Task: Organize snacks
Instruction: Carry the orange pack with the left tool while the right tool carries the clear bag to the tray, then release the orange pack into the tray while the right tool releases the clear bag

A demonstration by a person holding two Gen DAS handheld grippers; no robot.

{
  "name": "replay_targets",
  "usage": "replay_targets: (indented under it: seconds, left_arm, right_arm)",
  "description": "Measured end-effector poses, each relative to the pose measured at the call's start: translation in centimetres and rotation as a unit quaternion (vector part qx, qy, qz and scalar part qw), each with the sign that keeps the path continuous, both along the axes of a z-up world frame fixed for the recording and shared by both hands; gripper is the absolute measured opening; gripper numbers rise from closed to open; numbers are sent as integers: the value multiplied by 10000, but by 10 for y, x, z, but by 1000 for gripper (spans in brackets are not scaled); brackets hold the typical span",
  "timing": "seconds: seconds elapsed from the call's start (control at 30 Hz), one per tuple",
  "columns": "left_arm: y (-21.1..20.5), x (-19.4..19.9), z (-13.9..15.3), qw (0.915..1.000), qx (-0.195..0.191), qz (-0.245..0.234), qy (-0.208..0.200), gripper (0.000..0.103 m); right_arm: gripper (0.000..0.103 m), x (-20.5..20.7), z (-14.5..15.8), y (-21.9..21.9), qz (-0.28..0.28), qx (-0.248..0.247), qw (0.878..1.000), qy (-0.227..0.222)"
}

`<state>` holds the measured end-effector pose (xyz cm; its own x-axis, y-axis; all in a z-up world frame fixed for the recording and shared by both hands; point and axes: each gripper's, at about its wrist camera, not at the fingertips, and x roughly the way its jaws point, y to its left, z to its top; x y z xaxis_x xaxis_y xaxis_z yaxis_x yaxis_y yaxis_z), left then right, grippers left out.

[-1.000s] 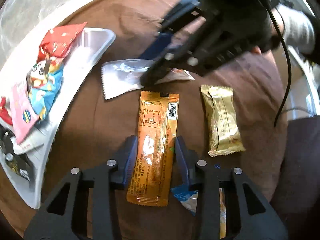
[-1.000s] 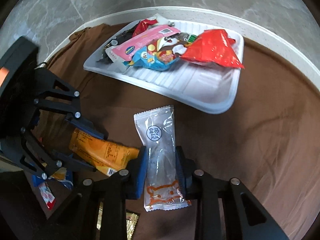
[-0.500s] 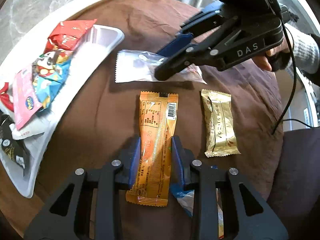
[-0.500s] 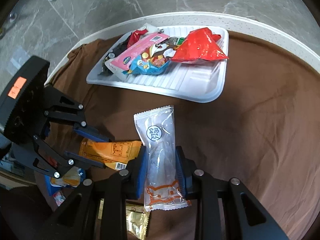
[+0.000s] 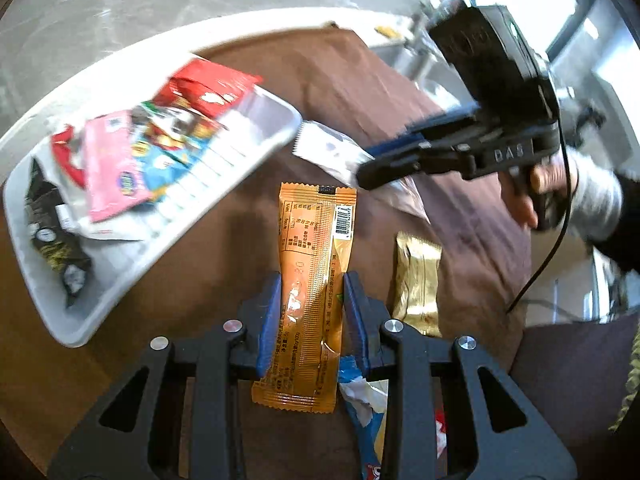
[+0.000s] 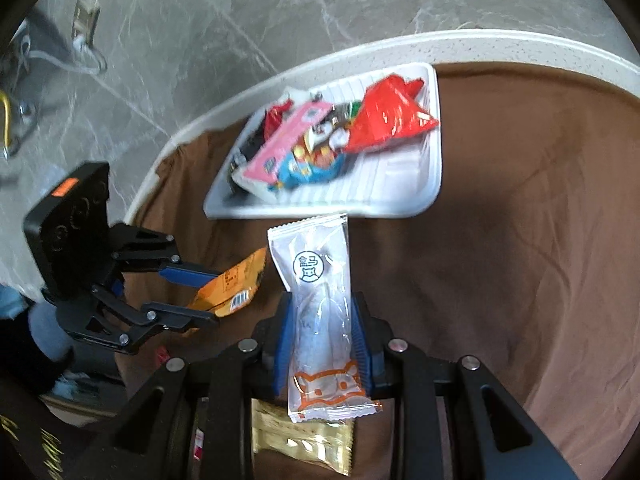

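Matt brown cloth point(image 6: 520, 208) with soft creases; ribbed white plastic tray point(image 6: 404, 184), smooth; glossy orange foil sachet point(image 5: 312, 280); clear glossy film packet point(image 6: 320, 308); shiny gold foil wrapper point(image 5: 416, 280); speckled white table point(image 6: 520, 46) rim; grey veined marble floor point(image 6: 280, 12)

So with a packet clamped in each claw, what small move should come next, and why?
Probably carry both toward the white tray and release there. The left claw grips the orange packet, the right claw the clear packet, and the tray already holds the other snacks with bare ribbed floor at its near end.
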<state>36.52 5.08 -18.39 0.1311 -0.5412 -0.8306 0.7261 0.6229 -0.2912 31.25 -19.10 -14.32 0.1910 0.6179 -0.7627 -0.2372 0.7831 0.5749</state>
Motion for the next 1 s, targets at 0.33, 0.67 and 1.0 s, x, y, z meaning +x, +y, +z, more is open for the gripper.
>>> replay_targets:
  seconds: [0.33,0.67,1.0]
  left_arm:
    - [72,54,29,9886,-538,1406,58,29]
    - [111,113,32,9690,-870,2305,178,29]
    - [115,145,13,9531,-803,2908,254,30]
  right_arm:
    - [30,48,17,-2,-583,626,9963,-115]
    - [30,104,10,18,-866,852,9925,-156]
    - [40,141,-6,35,-1044,703,9920,-30]
